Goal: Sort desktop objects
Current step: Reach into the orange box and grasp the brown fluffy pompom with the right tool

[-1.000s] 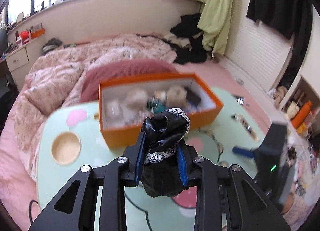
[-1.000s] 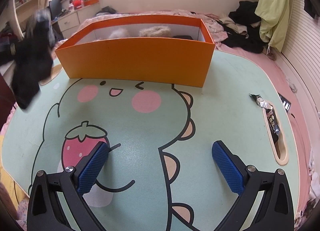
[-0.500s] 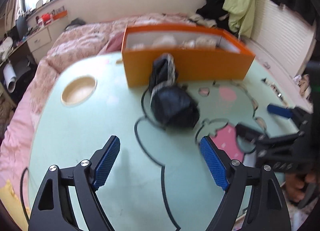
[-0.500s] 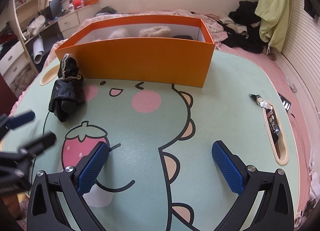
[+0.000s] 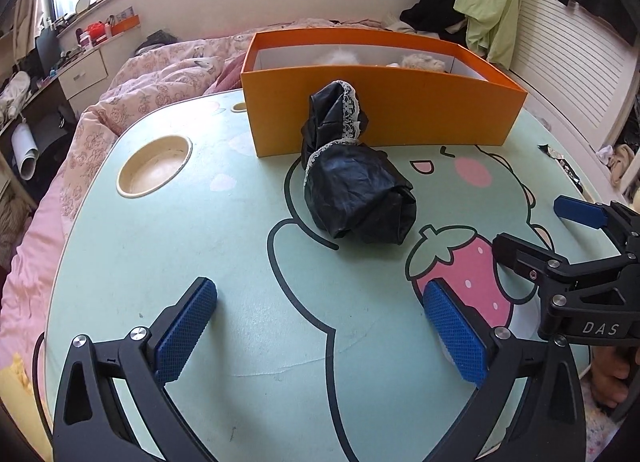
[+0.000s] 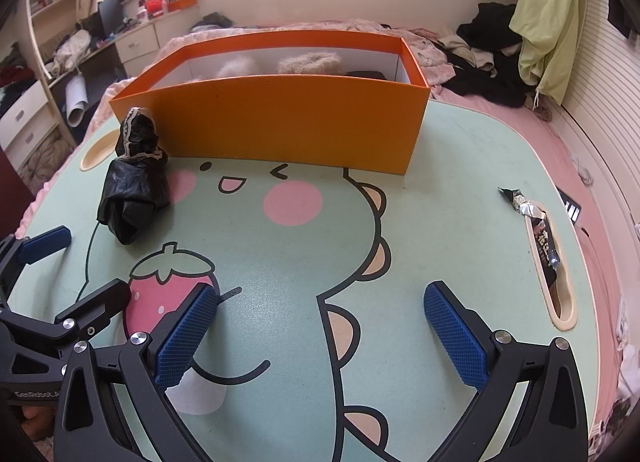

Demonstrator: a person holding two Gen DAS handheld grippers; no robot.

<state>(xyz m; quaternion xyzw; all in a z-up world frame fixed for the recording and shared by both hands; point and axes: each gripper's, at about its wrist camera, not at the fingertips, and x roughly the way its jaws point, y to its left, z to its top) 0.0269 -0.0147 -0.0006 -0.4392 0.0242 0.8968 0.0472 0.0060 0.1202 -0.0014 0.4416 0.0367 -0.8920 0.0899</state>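
A black crumpled bundle with white lace trim (image 5: 352,190) lies on the green cartoon table, its upper end leaning against the front wall of the orange box (image 5: 384,118). The box holds fluffy items, partly hidden by its wall. My left gripper (image 5: 320,334) hangs low over the table, short of the bundle; its jaws are opening wide with nothing between them. In the right wrist view the bundle (image 6: 134,182) sits at the left by the box (image 6: 288,122), and my right gripper (image 6: 320,334) stands open over the dinosaur print, holding nothing. The left gripper (image 6: 76,270) shows at the left edge.
A round cup recess (image 5: 154,166) is sunk into the table's left side. A dark snack wrapper (image 6: 544,242) lies in a long slot near the right edge. A bed with a pink quilt (image 5: 120,102) surrounds the table. The right gripper (image 5: 548,232) reaches in from the right.
The left gripper was shut on the black bundle above the box; it has let go, opened wide and sunk toward the table. The bundle now rests in front of the box. The right gripper kept still.
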